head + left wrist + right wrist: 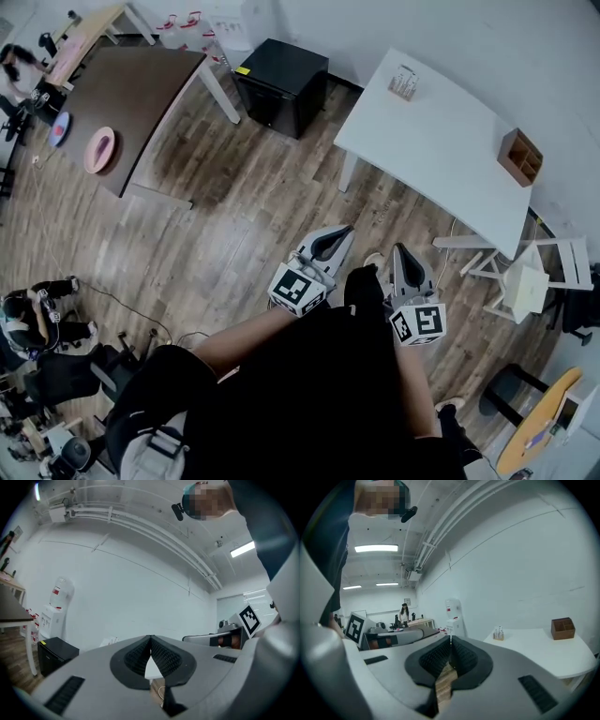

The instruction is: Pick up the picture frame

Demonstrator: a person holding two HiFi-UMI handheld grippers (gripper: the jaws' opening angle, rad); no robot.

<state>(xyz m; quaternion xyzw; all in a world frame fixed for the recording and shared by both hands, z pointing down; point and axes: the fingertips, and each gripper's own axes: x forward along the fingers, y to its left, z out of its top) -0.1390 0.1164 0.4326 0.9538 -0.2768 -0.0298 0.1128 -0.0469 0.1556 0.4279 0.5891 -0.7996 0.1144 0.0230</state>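
I cannot make out a picture frame in any view. My left gripper (341, 231) and right gripper (400, 248) are held side by side at waist height over the wood floor, both pointing toward the white table (441, 131). On that table stand a brown wooden box (519, 156) near its right end and a small rack (404, 82) at its far end. In the left gripper view my left gripper (150, 638) has its ribbed pads together with nothing between them. My right gripper (450, 638) is likewise shut and empty, with the box (562, 627) ahead to the right.
A black cabinet (281, 84) stands left of the white table. A brown table (131, 94) with a pink plate (99, 150) is at far left. A white chair (534, 272) sits to the right. Seated people (37, 319) are at the left edge. A water dispenser (58, 597) stands by the wall.
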